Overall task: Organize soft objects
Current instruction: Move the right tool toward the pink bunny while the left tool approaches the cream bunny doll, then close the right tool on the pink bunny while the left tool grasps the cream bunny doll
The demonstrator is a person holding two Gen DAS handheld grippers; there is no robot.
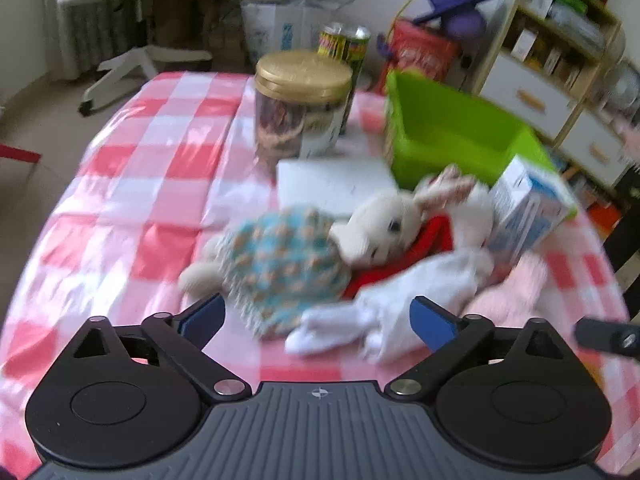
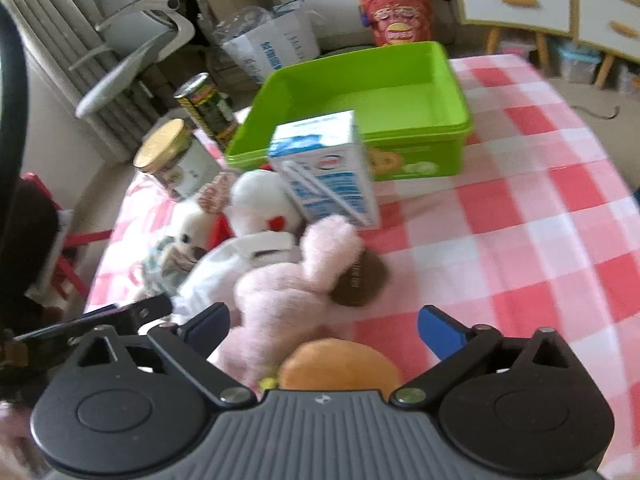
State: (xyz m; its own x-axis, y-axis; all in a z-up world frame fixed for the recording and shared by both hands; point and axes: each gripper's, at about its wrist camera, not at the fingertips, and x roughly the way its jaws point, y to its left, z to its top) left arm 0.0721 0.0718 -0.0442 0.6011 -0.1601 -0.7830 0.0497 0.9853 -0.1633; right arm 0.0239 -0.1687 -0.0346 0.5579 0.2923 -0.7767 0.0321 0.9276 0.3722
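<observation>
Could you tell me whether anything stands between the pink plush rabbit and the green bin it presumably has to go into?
Yes. In the right wrist view, the blue and white carton stands upright directly between the pink plush rabbit and the near wall of the green bin. The right gripper is open, with the rabbit partly between its fingers.

Right gripper [image 2: 324, 330]: 6 o'clock, blue-tipped fingers spread wide, nothing between the pads.
Pink plush rabbit [image 2: 288, 284]: centre, lying on the checked tablecloth [image 2: 520, 208], partly between the fingers.
Orange round soft item [image 2: 340, 364]: 6 o'clock, just above the gripper body.
Brown disc [image 2: 360, 280]: touching the rabbit, toward 3 o'clock.
White plush toys [image 2: 256, 208]: 10 o'clock, heaped together.
Blue-and-white carton [image 2: 328, 168]: 12 o'clock, tilted, in front of the green bin [image 2: 420, 152].
Gold-lidded jar [image 2: 164, 148], can [image 2: 208, 108]: 10–11 o'clock.
</observation>
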